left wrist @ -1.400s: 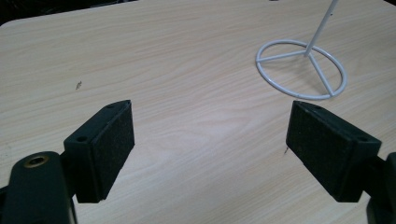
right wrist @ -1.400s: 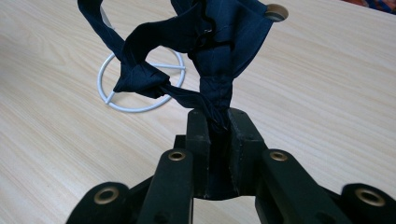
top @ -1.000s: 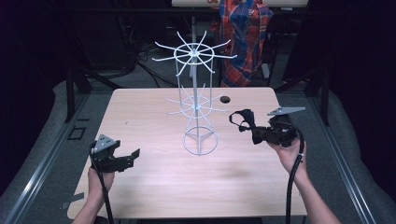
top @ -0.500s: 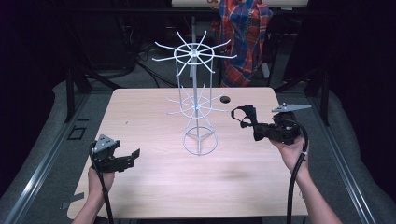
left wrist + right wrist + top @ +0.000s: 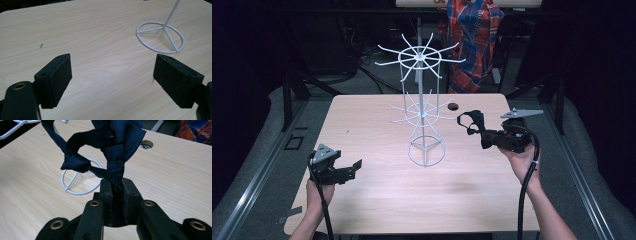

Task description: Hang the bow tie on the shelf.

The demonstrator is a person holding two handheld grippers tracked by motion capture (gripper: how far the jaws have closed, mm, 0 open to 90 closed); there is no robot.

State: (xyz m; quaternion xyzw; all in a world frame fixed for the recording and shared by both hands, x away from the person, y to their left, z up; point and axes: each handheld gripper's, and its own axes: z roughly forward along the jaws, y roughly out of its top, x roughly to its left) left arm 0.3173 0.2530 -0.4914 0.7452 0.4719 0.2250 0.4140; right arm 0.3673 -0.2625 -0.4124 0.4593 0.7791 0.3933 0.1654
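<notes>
The right gripper (image 5: 479,131), jaws clamped on a looped navy fabric band (image 5: 100,150), holds it beside the white wire rack (image 5: 422,107) for hanging, while the left gripper (image 5: 343,171) waits wide open and empty nearer the person than the rack.

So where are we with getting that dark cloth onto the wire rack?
Done: right gripper is shut on the dark cloth loop, lifted beside the white wire rack. Left: no cloth hangs on its arms yet. Left gripper is open, low over the table.
</notes>
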